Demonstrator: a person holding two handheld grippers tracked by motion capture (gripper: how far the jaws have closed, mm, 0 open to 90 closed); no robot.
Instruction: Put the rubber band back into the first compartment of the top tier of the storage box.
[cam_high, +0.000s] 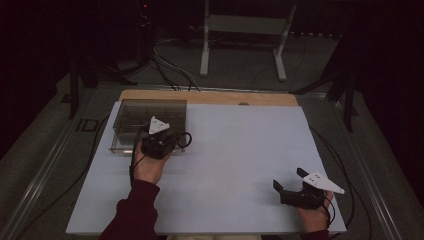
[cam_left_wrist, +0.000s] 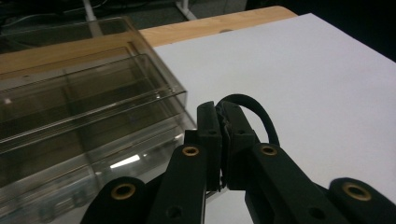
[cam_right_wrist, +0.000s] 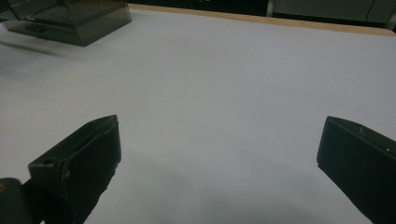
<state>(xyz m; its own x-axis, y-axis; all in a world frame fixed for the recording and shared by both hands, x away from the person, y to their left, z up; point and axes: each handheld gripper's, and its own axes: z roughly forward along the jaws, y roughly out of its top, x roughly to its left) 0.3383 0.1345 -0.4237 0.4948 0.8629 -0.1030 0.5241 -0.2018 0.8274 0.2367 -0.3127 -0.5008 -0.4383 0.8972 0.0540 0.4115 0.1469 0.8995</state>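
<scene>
Fingers (cam_left_wrist: 219, 140) of the left gripper (cam_high: 159, 142) pressed together beside the clear box (cam_high: 150, 122).

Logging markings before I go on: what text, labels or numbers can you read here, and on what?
"ID": pale letters on the floor left of the table, cut off by the table edge; there may be more.
Box: no label seen.
Left gripper and right gripper: no readable marks.
</scene>
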